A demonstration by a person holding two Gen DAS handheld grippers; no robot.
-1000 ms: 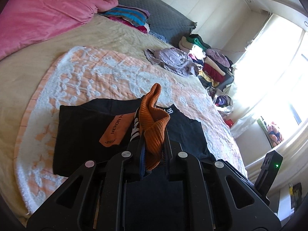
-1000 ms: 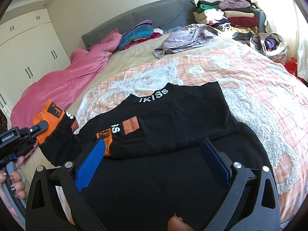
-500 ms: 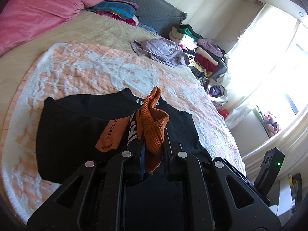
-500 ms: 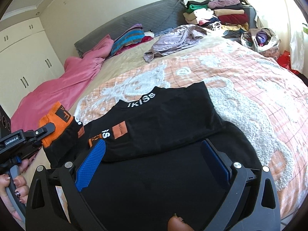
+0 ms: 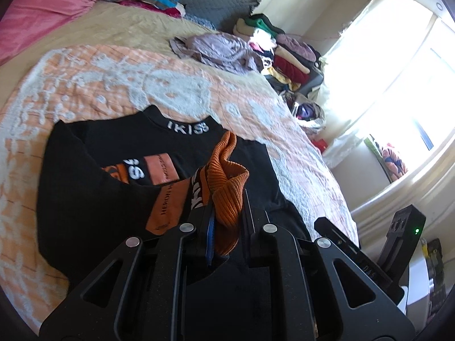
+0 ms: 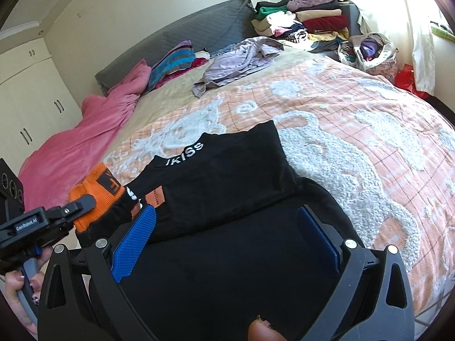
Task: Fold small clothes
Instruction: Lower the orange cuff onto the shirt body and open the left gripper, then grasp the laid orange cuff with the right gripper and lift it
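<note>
A black top [image 5: 113, 170] with white collar lettering lies flat on the bed's orange-and-white blanket [image 5: 99, 85]; it also shows in the right wrist view, black top [image 6: 227, 176]. My left gripper [image 5: 224, 213] is shut on the sleeve's orange ribbed cuff [image 5: 227, 187] and holds it over the top's body. From the right wrist view the left gripper [image 6: 82, 204] pinches that orange cuff [image 6: 96, 187] at the left. My right gripper [image 6: 224, 233] stands open above the top's lower part, nothing between its blue pads [image 6: 133, 236].
A lilac garment [image 6: 241, 59] lies crumpled further up the bed. A pink duvet [image 6: 85, 142] fills the left side. Folded clothes [image 6: 307, 22] are stacked at the far right by the window. A hand [image 6: 17, 292] holds the left gripper's handle.
The left gripper has carried the orange cuff across over the top's body, so the collar lettering now shows ahead of it. The right gripper has drifted a little and stays open.
</note>
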